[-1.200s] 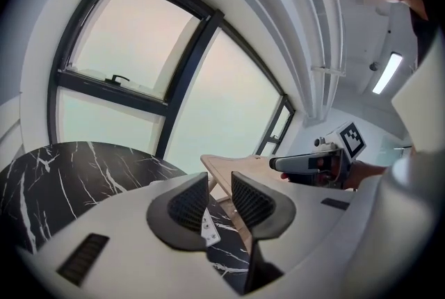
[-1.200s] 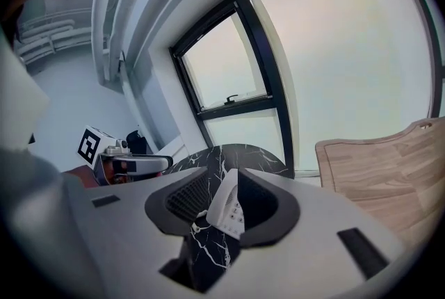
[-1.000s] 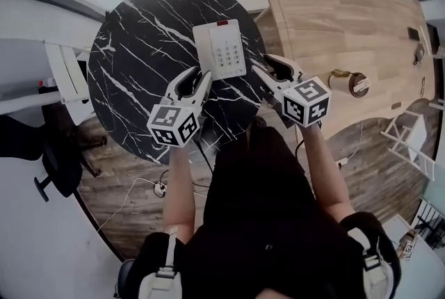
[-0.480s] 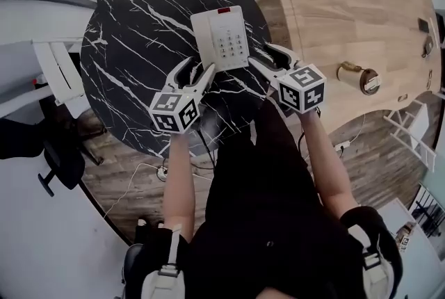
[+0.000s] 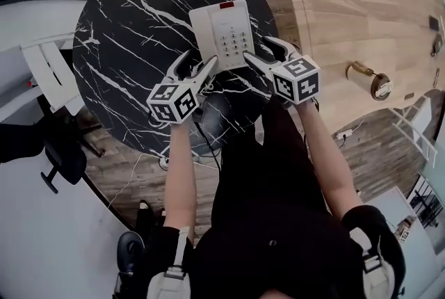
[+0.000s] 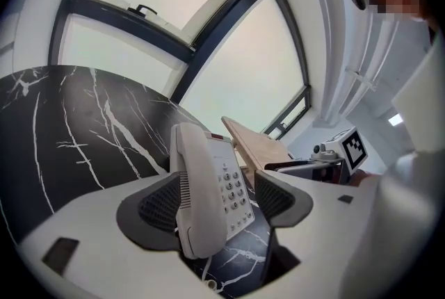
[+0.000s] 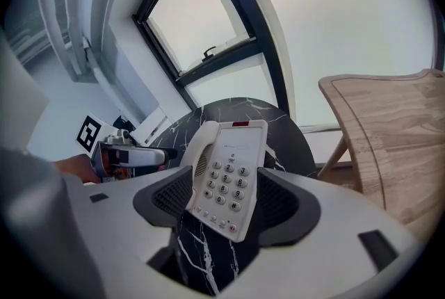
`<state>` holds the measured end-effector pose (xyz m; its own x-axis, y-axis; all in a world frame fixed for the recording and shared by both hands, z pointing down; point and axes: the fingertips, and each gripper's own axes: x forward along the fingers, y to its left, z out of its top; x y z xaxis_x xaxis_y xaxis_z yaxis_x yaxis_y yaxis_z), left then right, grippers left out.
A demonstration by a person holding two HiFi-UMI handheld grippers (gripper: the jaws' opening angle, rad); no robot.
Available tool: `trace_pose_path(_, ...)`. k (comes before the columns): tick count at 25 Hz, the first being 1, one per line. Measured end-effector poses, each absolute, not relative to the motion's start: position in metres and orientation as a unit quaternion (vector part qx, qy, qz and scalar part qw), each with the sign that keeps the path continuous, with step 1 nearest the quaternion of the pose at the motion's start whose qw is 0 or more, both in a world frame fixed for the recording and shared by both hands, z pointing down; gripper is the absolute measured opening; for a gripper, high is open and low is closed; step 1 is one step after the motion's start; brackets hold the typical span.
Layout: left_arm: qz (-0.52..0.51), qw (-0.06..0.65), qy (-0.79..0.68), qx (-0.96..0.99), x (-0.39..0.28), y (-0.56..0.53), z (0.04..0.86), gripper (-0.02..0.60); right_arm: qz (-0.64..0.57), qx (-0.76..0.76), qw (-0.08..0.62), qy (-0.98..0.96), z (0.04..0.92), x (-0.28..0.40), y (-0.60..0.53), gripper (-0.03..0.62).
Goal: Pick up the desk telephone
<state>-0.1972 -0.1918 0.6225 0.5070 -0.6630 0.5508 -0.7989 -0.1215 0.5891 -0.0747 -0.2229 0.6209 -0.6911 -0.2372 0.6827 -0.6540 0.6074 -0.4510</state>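
desk telephone [image 5: 223, 33] unheld | left gripper [image 5: 198, 62]: jaws just opening, wide, its near-left corner at their gap | right gripper [image 5: 259, 49]: likewise, near-right corner

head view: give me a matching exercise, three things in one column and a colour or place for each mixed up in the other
Things:
1. desk telephone
2. round table
3. long table

Colour or place:
A. pale wood, at the right of the view
B. white, keypad up, lying on the round table
C. black with white veins

Pairs: 1-B, 2-C, 3-A
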Motion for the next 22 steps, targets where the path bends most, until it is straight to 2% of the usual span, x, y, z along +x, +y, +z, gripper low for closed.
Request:
trace_pose_path(10, 0.075, 0.48, -0.469, 0.738, -0.195, -0.199, 0.661, 0.359, 0.38, 0.265, 0.31, -0.83, 0.666, -0.084, -0.225, 0.293)
trace_pose_path(22, 0.071, 0.501, -0.447, 0.738, -0.19, -0.201, 0.681, 0.36, 0.396, 0.258, 0.317, -0.822, 0.694, -0.096, -0.227, 0.293)
